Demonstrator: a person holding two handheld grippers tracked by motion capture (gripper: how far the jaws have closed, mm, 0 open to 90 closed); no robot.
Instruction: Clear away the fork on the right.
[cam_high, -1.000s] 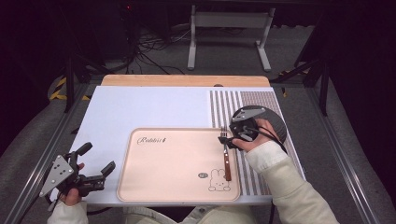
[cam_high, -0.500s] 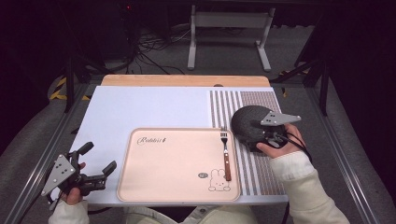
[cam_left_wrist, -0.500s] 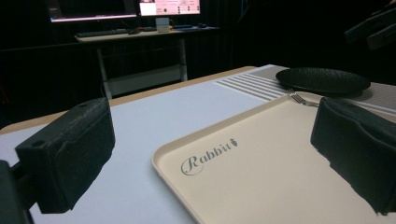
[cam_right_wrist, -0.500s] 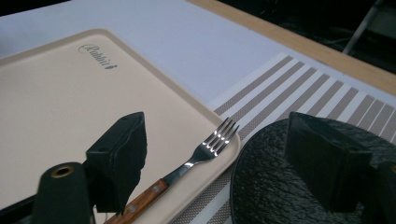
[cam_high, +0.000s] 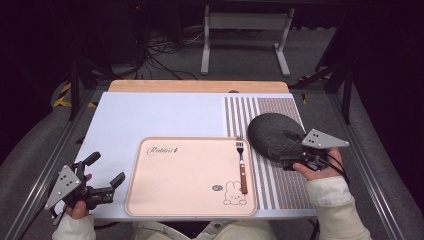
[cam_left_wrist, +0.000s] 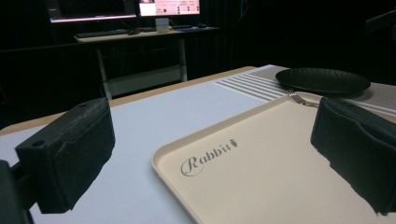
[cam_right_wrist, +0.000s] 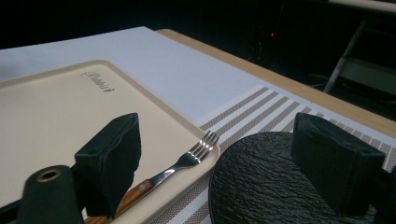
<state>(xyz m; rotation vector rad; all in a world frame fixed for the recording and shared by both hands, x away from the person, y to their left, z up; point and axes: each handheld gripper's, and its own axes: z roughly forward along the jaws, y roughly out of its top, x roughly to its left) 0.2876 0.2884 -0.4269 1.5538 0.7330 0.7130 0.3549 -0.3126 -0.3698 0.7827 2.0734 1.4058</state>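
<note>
In the high view we see the right gripper (cam_high: 289, 152) at the near right edge of the black plate (cam_high: 274, 134), just right of the fork (cam_high: 241, 164), whose long axis runs front to back along the tray (cam_high: 175, 175); the left gripper (cam_high: 102, 175) hangs open and empty, well apart. In the left gripper view its jaws frame bare tray; in the right gripper view the jaws, having just been opening, stand wide with nothing clamped, one above the fork, one above the plate.

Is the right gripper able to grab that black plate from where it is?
Probably yes. The right gripper hangs over the near edge of the black plate with its jaws wide open and empty. Nothing sits between them; the fork lies aside on the tray.
</note>
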